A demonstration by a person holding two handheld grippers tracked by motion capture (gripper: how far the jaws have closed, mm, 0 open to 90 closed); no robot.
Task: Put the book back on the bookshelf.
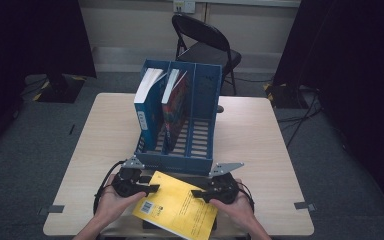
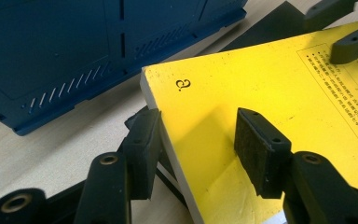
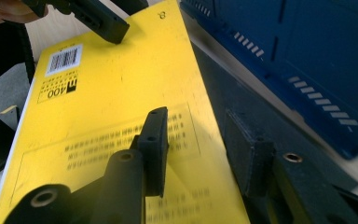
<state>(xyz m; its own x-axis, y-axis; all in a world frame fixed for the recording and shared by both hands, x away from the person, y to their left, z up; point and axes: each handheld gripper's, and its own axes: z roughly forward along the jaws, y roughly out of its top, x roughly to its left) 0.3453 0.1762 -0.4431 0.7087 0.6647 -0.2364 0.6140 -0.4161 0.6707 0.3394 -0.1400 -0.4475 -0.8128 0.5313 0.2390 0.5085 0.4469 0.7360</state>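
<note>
Gripping a yellow book from both sides in front of the blue file rack

Straddling the left edge of the flat yellow paperback book (image 2: 261, 93), the left gripper (image 2: 200, 149) has one black jaw on top of the cover and the other below the white page block. The upper pad sits on or just over the cover; a slight gap may remain, and contact cannot be settled from the left gripper view. The jaws stand roughly half open around the book's thickness. In the high view the left gripper (image 1: 152, 189) reaches in from the book's left edge, with the person's left hand (image 1: 111, 199) behind it.

The right gripper (image 3: 200, 154) takes the opposite edge the same way: one jaw over the printed yellow cover, the other below, against a dark object under the book. Its jaws are also partly open about the edge; a firm clamp cannot be confirmed. In the high view it (image 1: 196, 193) enters from the right, held by the right hand (image 1: 235, 205).

The book (image 1: 177, 205) lies rotated at the near edge of the light wooden table (image 1: 260, 140), barcode toward the person, overhanging the front edge slightly. It rests on a dark flat object (image 3: 223, 93).

Just beyond stands the blue plastic three-slot file rack (image 1: 180, 117), with a blue-spined book (image 1: 145, 105) in the left slot and a red-covered book (image 1: 176, 100) in the middle. A black folding chair (image 1: 205, 45) stands behind the table.
</note>
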